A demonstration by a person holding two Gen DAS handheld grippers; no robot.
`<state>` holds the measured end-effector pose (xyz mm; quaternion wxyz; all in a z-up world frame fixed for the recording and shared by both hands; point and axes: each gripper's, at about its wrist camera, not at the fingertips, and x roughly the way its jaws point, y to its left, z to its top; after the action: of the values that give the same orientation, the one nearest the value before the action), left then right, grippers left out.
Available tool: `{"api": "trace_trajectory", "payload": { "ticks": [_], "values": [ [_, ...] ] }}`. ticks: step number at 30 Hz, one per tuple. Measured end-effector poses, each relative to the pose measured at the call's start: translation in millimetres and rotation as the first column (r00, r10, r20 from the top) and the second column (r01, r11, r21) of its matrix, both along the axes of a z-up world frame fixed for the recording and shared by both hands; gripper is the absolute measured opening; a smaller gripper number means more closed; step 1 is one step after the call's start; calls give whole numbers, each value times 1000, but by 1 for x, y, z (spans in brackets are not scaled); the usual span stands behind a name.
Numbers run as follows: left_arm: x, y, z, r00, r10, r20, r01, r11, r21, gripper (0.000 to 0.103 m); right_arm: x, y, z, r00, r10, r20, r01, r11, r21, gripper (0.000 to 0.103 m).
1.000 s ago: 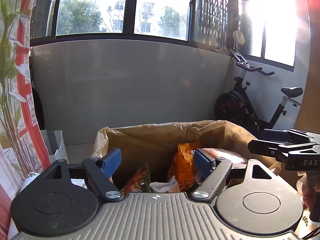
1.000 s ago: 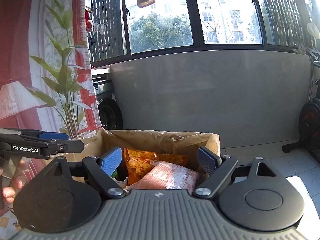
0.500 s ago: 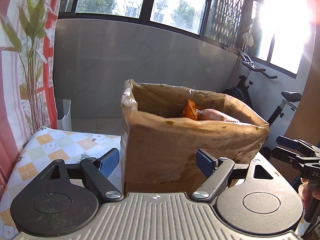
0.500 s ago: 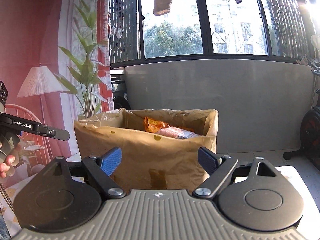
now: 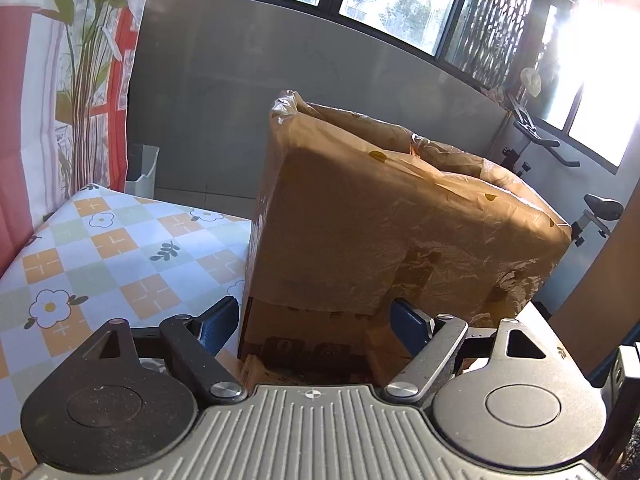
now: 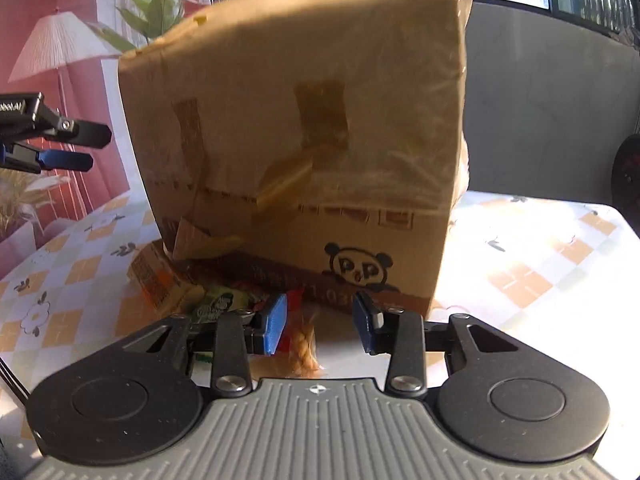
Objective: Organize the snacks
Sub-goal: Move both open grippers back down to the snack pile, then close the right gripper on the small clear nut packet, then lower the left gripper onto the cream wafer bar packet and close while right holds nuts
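Judging by the table (image 6: 540,264), you've snacks left: right tongs (image 6: 320,320), just narrowing, straddle a loose packet (image 6: 304,340) beside the box (image 6: 320,120) ungripped; left tongs (image 5: 312,326) gape empty.

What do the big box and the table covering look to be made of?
Box: brown corrugated cardboard, likely lined with crinkly glossy film folded over its rim; tape patches, printed panda. Table covering: smooth printed sheet, probably vinyl or oilcloth; checks, flowers, slight sheen.

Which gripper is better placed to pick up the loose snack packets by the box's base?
Right. The right gripper sits low over the snack packets, jaws just closing. The left gripper faces bare cardboard box.
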<state>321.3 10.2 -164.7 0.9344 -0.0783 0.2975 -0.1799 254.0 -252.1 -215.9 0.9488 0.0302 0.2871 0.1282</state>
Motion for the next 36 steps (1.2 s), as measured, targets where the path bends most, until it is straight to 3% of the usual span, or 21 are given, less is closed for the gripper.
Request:
{"api": "trace_trajectory", "payload": {
  "ticks": [5, 7, 16, 22, 25, 36],
  "values": [
    [1, -6, -13, 999, 6, -47, -4, 999, 35, 84, 9, 9, -23, 999, 18, -52, -19, 1000, -18, 36],
    [2, -6, -19, 998, 12, -69, -8, 999, 47, 84, 8, 5, -28, 998, 12, -66, -13, 1000, -13, 18],
    [15, -22, -52, 973, 102, -209, -91, 994, 61, 84, -1, -14, -28, 999, -25, -46, 27, 998, 51, 18],
    [29, -45, -63, 966, 149, -213, -116, 980, 161, 84, -2, -9, -27, 999, 8, -34, -6, 999, 39, 18],
    [31, -55, -73, 964, 162, -213, -106, 962, 250, 84, -1, -7, -27, 999, 12, -30, -11, 999, 35, 18],
    [-4, -21, -81, 950, 170, -261, -108, 966, 236, 87, 2, -8, -29, 999, 16, -42, -14, 999, 48, 18]
  ]
}}
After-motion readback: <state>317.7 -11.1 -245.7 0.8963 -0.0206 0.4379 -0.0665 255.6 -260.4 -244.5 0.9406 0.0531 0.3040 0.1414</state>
